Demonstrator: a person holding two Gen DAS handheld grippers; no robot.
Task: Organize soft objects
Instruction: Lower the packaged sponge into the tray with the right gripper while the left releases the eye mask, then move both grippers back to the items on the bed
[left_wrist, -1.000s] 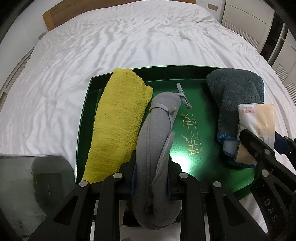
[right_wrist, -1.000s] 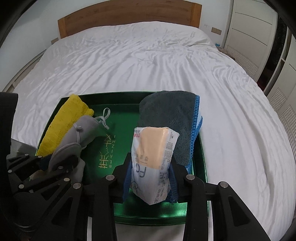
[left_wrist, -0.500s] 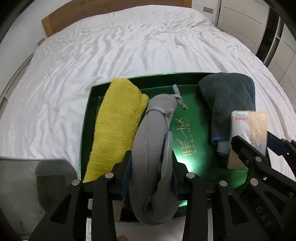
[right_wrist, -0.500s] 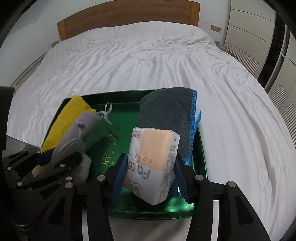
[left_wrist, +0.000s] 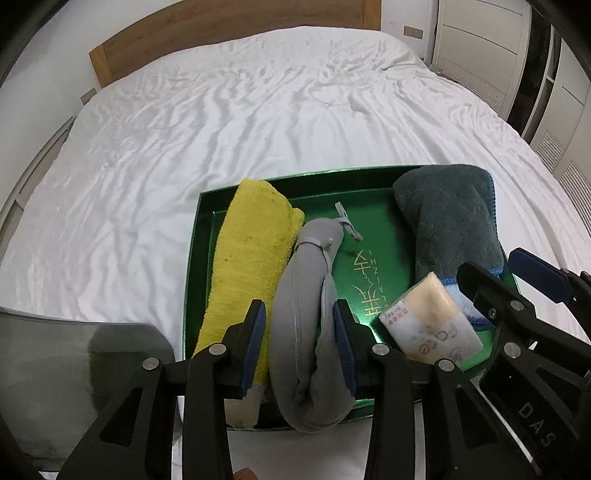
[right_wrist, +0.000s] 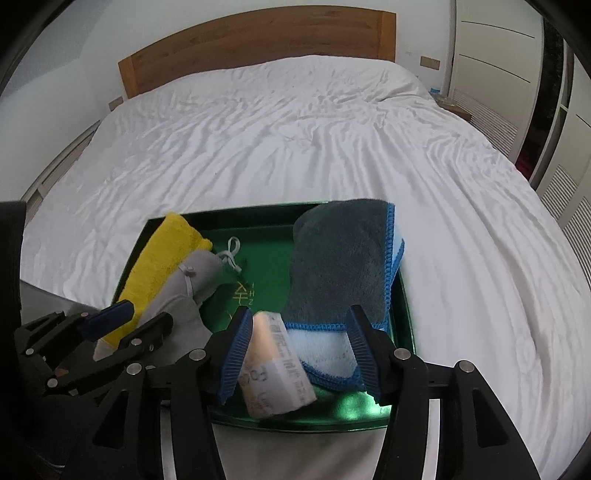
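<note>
A green tray (left_wrist: 384, 221) (right_wrist: 258, 229) lies on the bed. In it, from left to right, are a yellow towel (left_wrist: 251, 251) (right_wrist: 162, 254), a grey drawstring pouch (left_wrist: 306, 280) (right_wrist: 195, 273), a tissue packet (left_wrist: 428, 325) (right_wrist: 273, 373) and a dark grey towel with blue trim (left_wrist: 450, 221) (right_wrist: 340, 258). My left gripper (left_wrist: 297, 332) (right_wrist: 144, 314) is open and straddles the pouch, whose near end droops over the tray's front rim. My right gripper (right_wrist: 300, 317) (left_wrist: 491, 264) is open; the packet lies tilted by its left pad, well apart from the right one.
A rumpled white sheet (right_wrist: 295, 147) covers the bed all around the tray. A wooden headboard (right_wrist: 258, 44) stands at the far end and white wardrobe doors (right_wrist: 498, 55) on the right. A dark grey panel (left_wrist: 74, 362) sits at the near left.
Both grippers' jaws have widened and both have lifted a little. The tissue packet, upright in the right jaws before, now lies tilted in the tray. The pouch is let go.
</note>
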